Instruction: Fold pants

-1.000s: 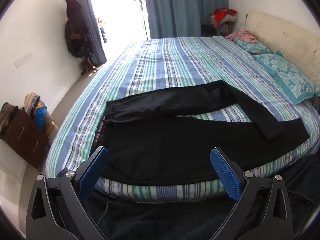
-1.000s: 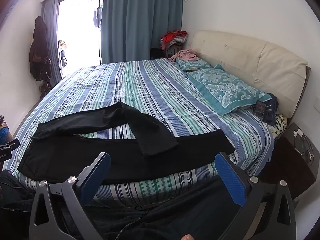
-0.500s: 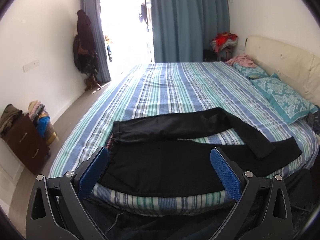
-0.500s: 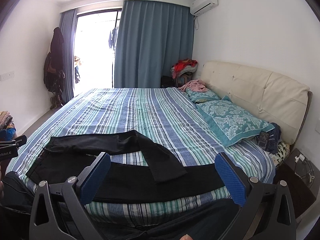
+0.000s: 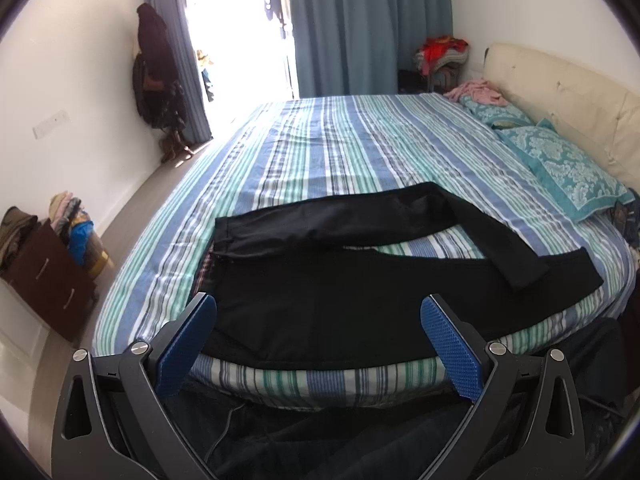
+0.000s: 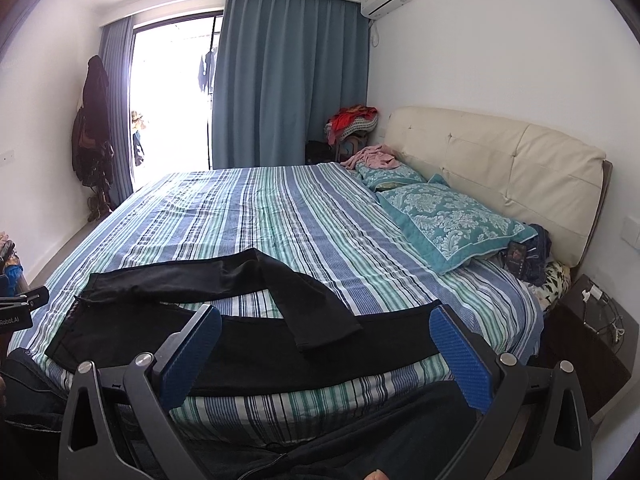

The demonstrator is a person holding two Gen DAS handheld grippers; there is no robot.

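Black pants (image 5: 344, 304) lie along the near edge of the striped bed (image 5: 360, 140), waistband left, far leg bent back over the near one, probably wanting straightening first, so left gripper (image 5: 318, 330) and right gripper (image 6: 324, 344) hover wide and empty.

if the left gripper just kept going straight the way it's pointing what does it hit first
Most likely the black pants spread along the near edge of the striped bed. The left gripper is open and empty, and its fingers frame the pants' wide part. Nothing shows in between, though depth is hard to judge in this fisheye view.
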